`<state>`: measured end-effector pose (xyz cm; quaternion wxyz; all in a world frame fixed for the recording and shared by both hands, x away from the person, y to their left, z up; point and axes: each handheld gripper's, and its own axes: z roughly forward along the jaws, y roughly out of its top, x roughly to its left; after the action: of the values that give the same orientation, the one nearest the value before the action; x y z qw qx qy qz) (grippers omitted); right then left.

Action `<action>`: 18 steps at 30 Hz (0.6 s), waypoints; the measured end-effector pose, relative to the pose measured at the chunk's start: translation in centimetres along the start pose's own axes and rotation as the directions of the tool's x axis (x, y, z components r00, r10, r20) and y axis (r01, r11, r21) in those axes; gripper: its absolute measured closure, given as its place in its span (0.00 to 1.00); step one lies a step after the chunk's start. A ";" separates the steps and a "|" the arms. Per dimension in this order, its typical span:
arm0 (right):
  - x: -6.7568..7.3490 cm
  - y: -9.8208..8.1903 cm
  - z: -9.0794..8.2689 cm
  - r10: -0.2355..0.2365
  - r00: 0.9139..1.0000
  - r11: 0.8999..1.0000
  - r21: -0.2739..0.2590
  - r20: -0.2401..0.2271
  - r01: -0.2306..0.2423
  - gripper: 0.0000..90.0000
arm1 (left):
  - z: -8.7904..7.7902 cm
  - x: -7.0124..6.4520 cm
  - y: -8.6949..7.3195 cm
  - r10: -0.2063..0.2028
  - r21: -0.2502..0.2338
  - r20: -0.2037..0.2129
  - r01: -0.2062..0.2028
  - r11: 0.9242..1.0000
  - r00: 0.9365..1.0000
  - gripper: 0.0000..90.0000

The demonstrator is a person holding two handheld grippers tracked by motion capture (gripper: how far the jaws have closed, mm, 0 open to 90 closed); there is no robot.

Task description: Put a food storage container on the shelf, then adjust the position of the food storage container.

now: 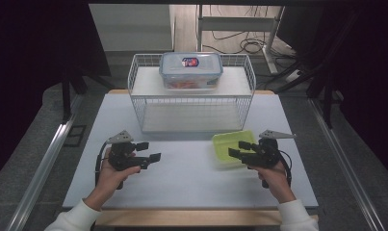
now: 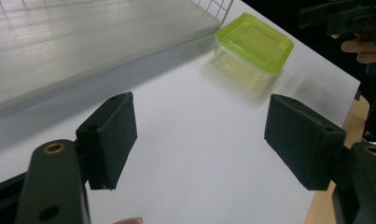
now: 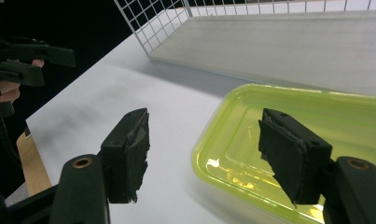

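A white table (image 1: 182, 178) is seen bearing a wire basket (image 1: 191, 103) at its far side and a green container (image 1: 230, 147) just before it.

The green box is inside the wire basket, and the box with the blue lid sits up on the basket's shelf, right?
Not quite. The green box is not inside the wire basket; it sits on the white table in front of it, by the right gripper, as the high view shows. The box with the blue lid is up on the shelf.

Overhead view; two close gripper views
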<state>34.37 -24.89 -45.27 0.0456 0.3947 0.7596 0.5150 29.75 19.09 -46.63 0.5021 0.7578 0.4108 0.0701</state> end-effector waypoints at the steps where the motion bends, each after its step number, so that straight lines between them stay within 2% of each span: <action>1: -0.1 0.0 0.0 0.004 1.000 1.000 0.003 0.001 -0.004 0.37 | 0.1 0.0 -0.1 0.003 0.005 -0.002 -0.003 1.000 1.000 0.28; 8: -0.4 0.0 -0.3 0.014 1.000 1.000 0.012 0.026 -0.014 0.38 | 0.2 -0.1 -0.9 0.005 0.028 -0.004 -0.004 1.000 1.000 0.28; 11: -1.0 0.0 -0.8 0.006 0.996 1.000 0.014 0.092 -0.008 0.39 | -0.1 0.0 -1.4 0.010 0.040 -0.003 -0.010 0.999 1.000 0.28; 16: -2.1 0.2 -1.9 0.023 0.992 1.000 0.004 0.122 -0.023 0.41 | -0.4 0.4 -1.9 0.005 0.044 -0.016 -0.004 0.999 1.000 0.27; 18: -2.5 0.3 -2.3 0.033 0.989 0.999 -0.001 0.141 -0.034 0.46 | -0.4 0.5 -1.9 0.005 0.044 -0.017 -0.005 0.999 1.000 0.27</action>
<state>35.15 -28.12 -44.78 0.0901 0.4427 0.7480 0.4861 28.80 20.00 -48.09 0.4818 0.7690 0.4146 0.0687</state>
